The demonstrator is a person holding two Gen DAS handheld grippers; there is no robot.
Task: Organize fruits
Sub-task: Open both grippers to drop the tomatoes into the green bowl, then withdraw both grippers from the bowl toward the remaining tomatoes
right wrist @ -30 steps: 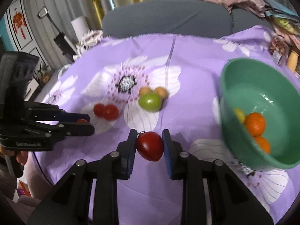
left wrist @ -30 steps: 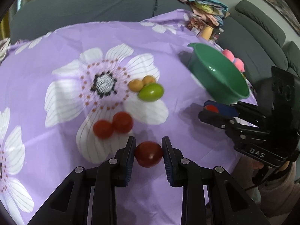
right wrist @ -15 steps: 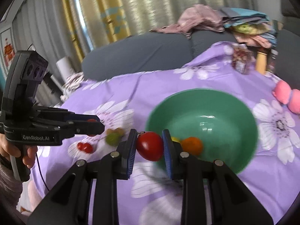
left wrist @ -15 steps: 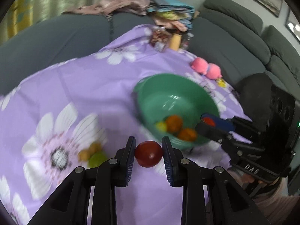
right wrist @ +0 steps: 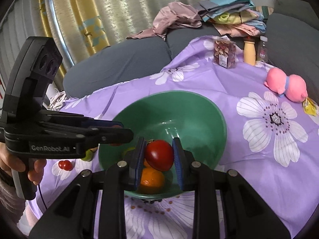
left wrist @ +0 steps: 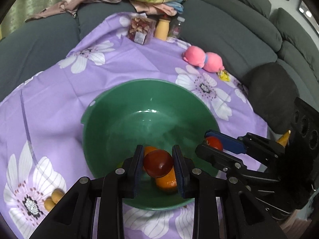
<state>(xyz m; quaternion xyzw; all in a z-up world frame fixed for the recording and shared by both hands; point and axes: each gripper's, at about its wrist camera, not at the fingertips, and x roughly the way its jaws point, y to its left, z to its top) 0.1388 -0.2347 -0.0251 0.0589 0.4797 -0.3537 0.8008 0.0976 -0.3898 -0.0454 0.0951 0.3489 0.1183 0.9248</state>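
Above the green bowl [left wrist: 111,131], both grippers point down into it. Left gripper [left wrist: 158,164] is clenched on a dark red tomato [left wrist: 158,163]; right gripper [right wrist: 159,156] is clenched on a brighter red tomato [right wrist: 159,155], pads pressing both sides. Each tomato hangs over the bowl's inside, apart from the oranges [right wrist: 152,179] lying at the bottom. Two small red fruits [right wrist: 65,165] remain on the purple flowered cloth [right wrist: 199,83], left of the bowl. Two small tan fruits [left wrist: 52,198] lie on the cloth too.
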